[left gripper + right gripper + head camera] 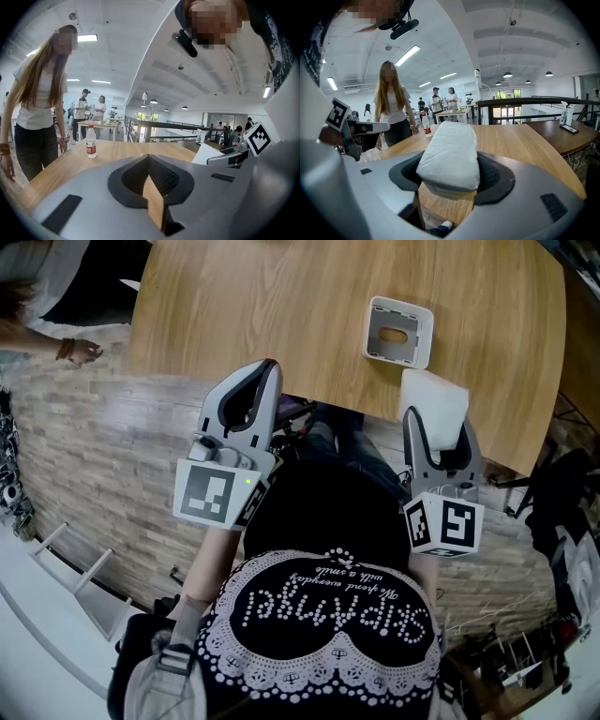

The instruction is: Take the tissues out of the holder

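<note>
While my left gripper [270, 369] hangs at the table [281, 315] edge, jaws together and empty, I see the white holder [399, 332] standing on the wood further right. Just beside it, nearer me, my right gripper [437, 427] is clamped on the tissues [434, 397], a white pack clear of the holder.

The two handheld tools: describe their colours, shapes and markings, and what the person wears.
The left tool and right tool have light-grey curved shells with black textured lining inside the jaws. Each carries a white cube printed with black square markers; a green light glows beside the left one. The person wears a black top with white lettering and lace trim.
</note>
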The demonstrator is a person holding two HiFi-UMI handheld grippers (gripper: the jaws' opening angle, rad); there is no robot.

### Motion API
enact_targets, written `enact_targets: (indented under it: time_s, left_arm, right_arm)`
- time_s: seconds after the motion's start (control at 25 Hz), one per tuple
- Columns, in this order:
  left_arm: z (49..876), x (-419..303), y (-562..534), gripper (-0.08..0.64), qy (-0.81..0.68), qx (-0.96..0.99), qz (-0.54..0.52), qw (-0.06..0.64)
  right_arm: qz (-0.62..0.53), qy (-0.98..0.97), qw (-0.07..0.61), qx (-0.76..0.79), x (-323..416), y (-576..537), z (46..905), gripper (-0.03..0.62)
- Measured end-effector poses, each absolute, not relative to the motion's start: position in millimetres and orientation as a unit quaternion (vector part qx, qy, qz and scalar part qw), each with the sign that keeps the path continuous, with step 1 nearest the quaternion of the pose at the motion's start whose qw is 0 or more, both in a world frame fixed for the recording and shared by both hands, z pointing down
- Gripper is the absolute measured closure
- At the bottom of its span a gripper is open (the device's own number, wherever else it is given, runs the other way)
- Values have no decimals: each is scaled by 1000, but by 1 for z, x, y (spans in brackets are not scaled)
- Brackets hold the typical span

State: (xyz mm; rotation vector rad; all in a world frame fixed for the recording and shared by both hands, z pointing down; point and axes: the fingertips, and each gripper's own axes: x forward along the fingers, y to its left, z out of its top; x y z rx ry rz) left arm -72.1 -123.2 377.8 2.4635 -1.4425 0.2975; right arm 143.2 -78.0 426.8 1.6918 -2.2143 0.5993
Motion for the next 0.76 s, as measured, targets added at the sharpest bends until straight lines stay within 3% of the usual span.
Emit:
enact_targets:
  time_s: [0.76]
  left_arm:
    - [380,-71,-127,554,-499,850,102,136]
  right_arm:
    - [210,-768,151,586,144,-83,430,295]
